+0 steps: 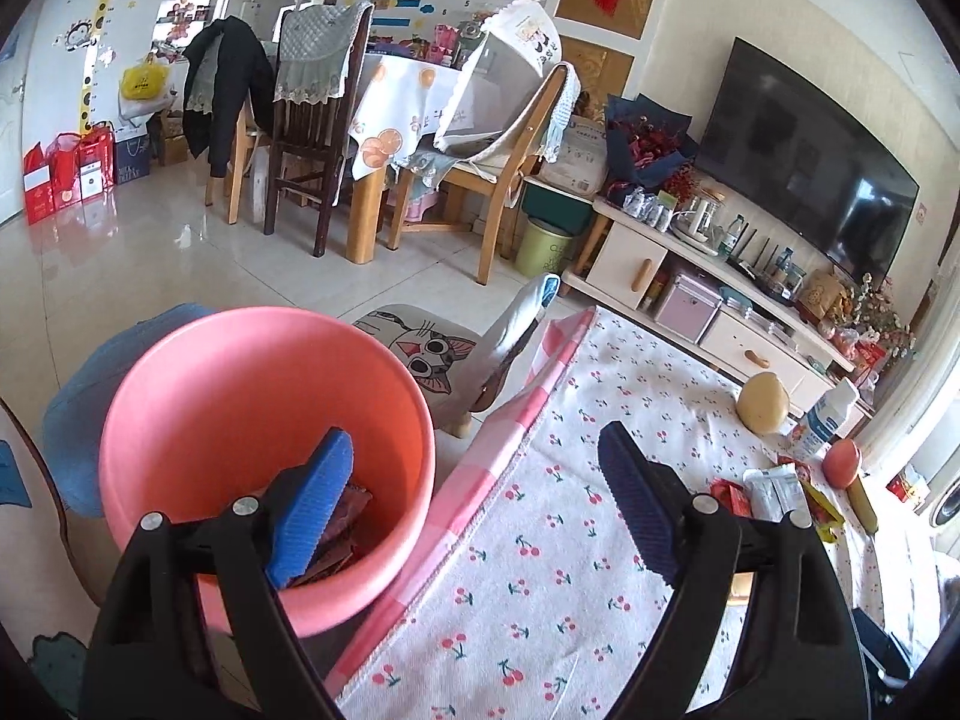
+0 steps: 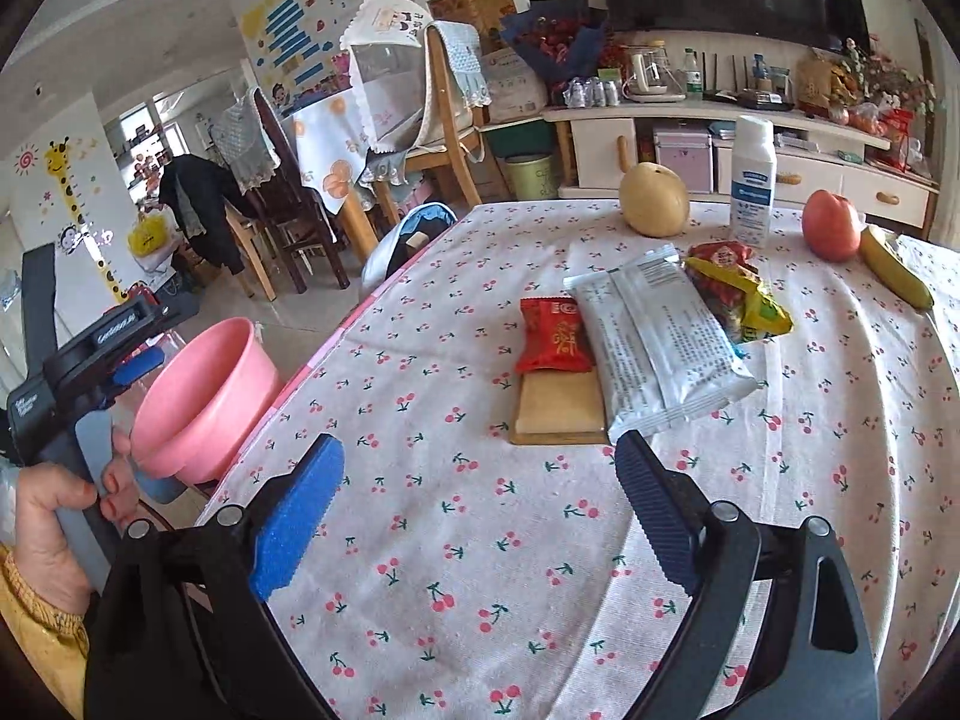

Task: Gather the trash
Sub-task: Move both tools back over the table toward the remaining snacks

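At the left, dark wrappers (image 1: 336, 534) in the pink bin (image 1: 180, 396) are half hidden by the spread, empty left gripper (image 1: 474, 498). On the table (image 2: 600, 570), three wrappers are counted: red (image 2: 553, 336), silver (image 2: 660, 342), yellow-red (image 2: 738, 288). The right gripper (image 2: 480, 510) is spread, empty.

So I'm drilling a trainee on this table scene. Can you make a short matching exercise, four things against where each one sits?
Things:
1. red wrapper
2. pear
3. pink bucket
4. banana

Places:
A. beside the table edge, off the cloth
B. lying partly on a tan packet
C. just right of the apple
D. left of the white bottle

Pairs: 1-B, 2-D, 3-A, 4-C
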`<state>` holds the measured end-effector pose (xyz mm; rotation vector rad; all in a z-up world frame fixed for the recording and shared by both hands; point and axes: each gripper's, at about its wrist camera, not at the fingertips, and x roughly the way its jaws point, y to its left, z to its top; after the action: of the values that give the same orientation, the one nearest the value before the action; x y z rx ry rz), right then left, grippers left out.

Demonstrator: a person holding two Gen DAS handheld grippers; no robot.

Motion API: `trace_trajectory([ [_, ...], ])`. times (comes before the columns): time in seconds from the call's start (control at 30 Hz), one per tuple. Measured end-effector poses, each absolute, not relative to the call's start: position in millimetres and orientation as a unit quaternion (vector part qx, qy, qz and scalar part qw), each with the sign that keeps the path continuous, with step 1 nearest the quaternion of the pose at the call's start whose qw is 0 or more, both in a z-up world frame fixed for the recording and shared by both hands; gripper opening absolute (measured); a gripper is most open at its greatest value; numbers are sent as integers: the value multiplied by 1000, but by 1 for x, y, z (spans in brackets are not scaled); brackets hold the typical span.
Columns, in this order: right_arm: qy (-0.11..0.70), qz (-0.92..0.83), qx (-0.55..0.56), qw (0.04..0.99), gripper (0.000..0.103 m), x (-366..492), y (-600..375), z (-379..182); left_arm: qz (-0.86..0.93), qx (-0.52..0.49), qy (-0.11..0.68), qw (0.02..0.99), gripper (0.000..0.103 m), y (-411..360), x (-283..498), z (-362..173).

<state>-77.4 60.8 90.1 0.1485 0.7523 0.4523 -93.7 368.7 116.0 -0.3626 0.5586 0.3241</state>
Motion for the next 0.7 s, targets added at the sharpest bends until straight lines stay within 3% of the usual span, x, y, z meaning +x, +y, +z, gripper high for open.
trace_trajectory([
  [0.3,338,212,86,913,91,-95,20,103,126,-51,278,951,85,291,-138,117],
  [0.7,330,193,115,917,91,-107,-30,105,88,19,296,951,86,209,-193,143],
])
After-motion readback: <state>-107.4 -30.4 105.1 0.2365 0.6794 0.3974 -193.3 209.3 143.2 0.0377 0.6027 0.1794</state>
